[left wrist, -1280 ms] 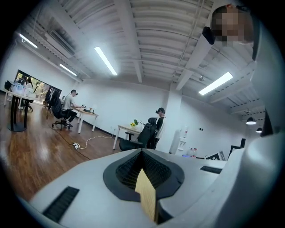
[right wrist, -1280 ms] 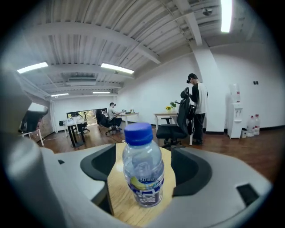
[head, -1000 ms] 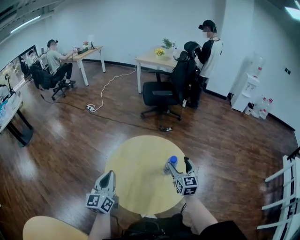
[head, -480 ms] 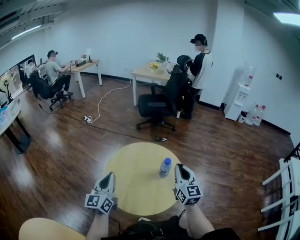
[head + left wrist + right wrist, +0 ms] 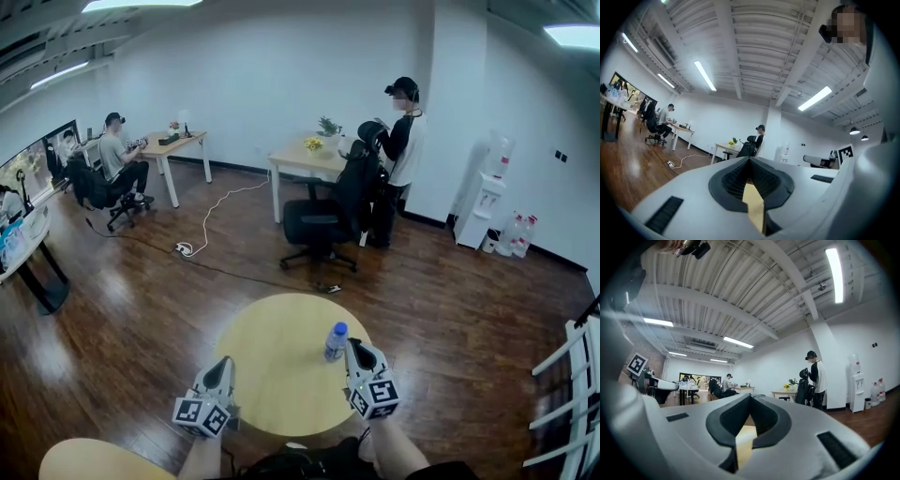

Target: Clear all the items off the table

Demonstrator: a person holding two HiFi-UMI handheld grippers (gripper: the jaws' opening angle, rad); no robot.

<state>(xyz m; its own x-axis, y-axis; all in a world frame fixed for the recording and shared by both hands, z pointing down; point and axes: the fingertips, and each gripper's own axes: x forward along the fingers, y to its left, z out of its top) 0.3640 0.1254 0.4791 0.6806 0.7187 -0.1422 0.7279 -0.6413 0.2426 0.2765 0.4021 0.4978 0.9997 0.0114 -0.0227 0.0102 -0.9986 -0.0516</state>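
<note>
Head view inspected: found one water bottle [image 5: 335,340] upright on the round table [image 5: 279,375], right of centre, just beside the right gripper [image 5: 354,347]; contact not determinable. Recorded both jaw pairs closed on nothing, left gripper [image 5: 223,364] at the table's left edge. Noted beyond: office chair [image 5: 317,222], desk [image 5: 305,157], standing person [image 5: 401,141], power strip [image 5: 184,248] on floor.

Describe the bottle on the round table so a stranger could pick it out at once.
Find the round yellow table at the bottom centre of the head view. On its right part, just left of the right gripper, a clear bottle stands upright. It is the only thing on the table, and it has a blue cap.
</note>
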